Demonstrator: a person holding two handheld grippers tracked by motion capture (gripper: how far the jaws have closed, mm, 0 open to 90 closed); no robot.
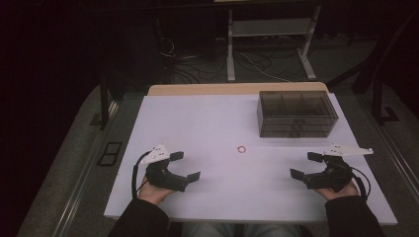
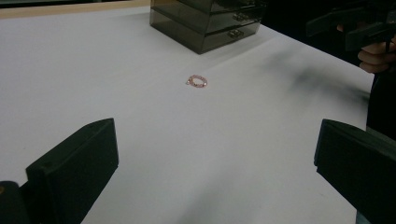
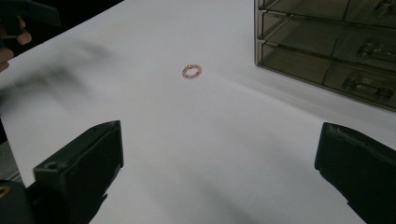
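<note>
A small pink beaded bracelet lies flat near the middle of the white table; it also lies ahead in the left gripper view and the right gripper view. A smoky transparent drawer box stands at the back right, drawers closed. My left gripper rests near the front left, open and empty. My right gripper rests near the front right, open and empty. Both point inward toward the bracelet, well short of it.
The table's front edge runs just behind both hands. A wooden strip borders the far edge. Beyond it stand a white metal frame and cables on a dark floor. The other hand's gripper appears far right in the left gripper view.
</note>
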